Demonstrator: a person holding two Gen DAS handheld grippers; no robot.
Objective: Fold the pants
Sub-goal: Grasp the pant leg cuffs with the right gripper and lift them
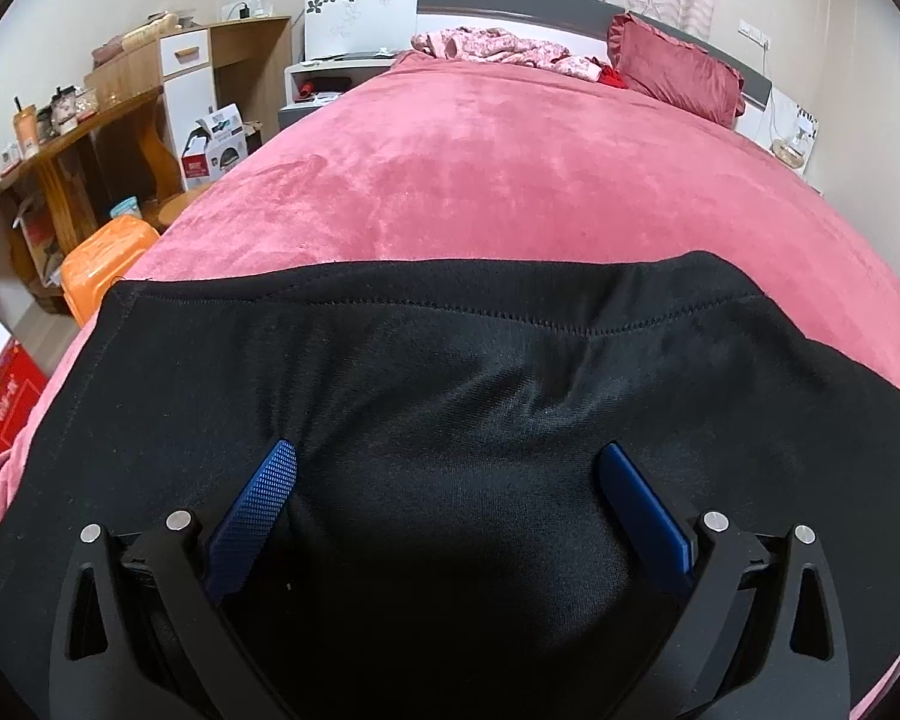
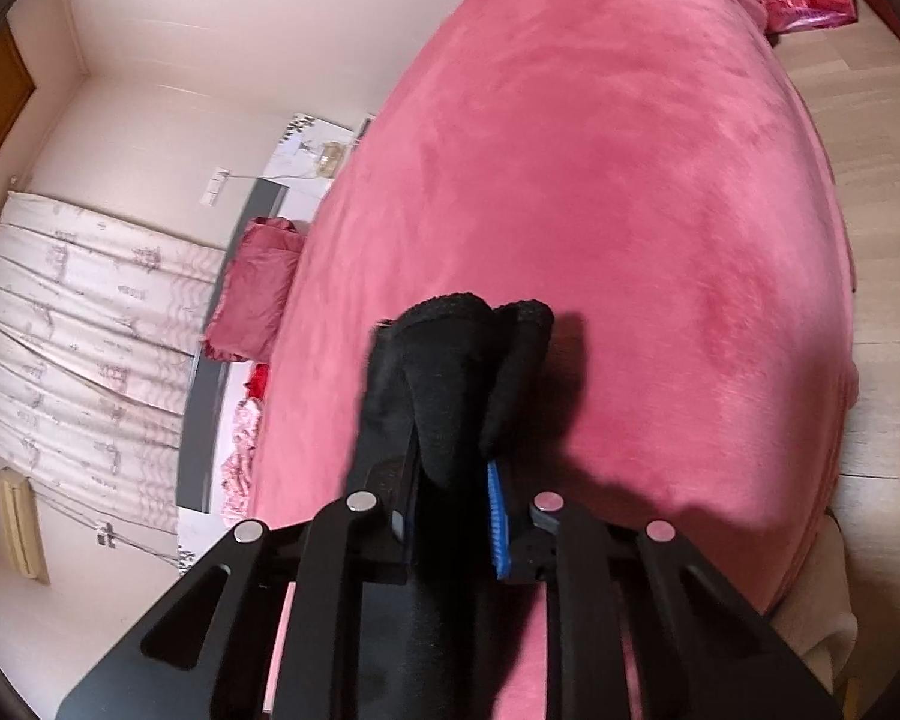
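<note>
A pink plush bedspread (image 1: 480, 162) fills both views. The black pants (image 1: 450, 396) lie spread across the lower half of the left wrist view, where the left gripper (image 1: 447, 465) hangs over them with its blue pads released, wide apart. In the right wrist view, the right gripper (image 2: 450, 480) is clenched on a bunched fold of the pants. Upper left stands a wooden desk (image 1: 78, 138); a dark red pillow (image 1: 678, 69) lies upper right beside patterned curtains (image 2: 78, 312).

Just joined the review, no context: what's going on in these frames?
A person is folding black pants on a bed with a pink blanket, a gripper in each hand. The right gripper is clamped on a bunched fold of the fabric. The left gripper is open over the spread cloth, gripping nothing.
</note>
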